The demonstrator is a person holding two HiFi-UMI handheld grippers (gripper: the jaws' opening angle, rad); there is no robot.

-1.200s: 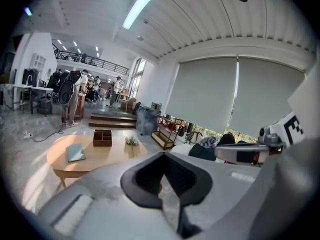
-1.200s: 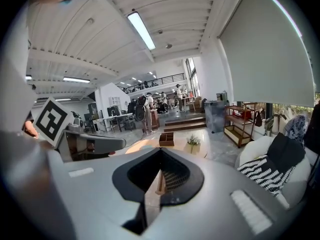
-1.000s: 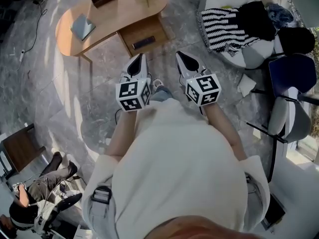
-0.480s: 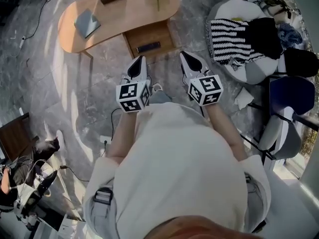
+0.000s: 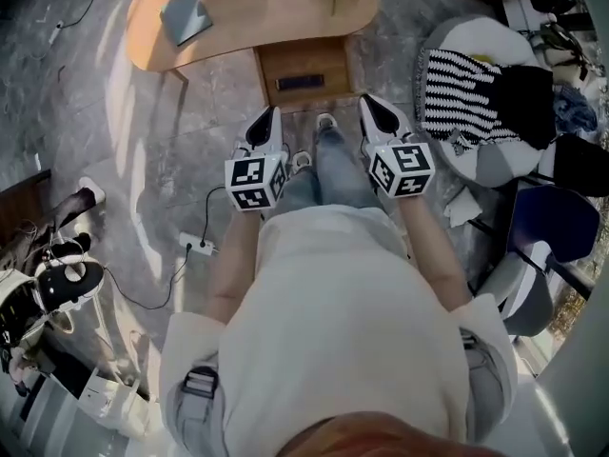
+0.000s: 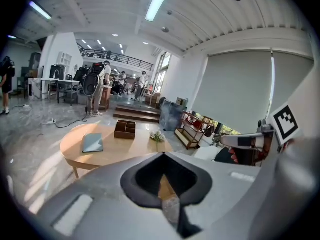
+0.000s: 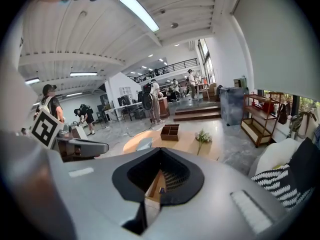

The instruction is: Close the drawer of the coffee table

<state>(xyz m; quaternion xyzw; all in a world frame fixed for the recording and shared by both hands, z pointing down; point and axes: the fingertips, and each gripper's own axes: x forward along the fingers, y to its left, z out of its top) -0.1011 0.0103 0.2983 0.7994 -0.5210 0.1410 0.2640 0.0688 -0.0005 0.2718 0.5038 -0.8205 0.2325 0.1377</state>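
Ahead on the floor: coffee table [image 5: 276, 17], oval. Drawer [image 5: 304, 62], standing open toward the person, untouched. Left gripper [image 5: 268, 114], right gripper [image 5: 367, 101]: jaws together, empty, short of it. Best set both tips squarely on the front panel and push level.

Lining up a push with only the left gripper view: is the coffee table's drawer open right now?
Observer: Yes. The head view shows the light wooden drawer pulled out of the oval wooden coffee table, towards the person.
Operator: Anything inside it?
Observer: A flat dark rectangular object lies in it.
Operator: And the right gripper?
Observer: The right gripper is apart from the drawer, its tongs shut with nothing between them.
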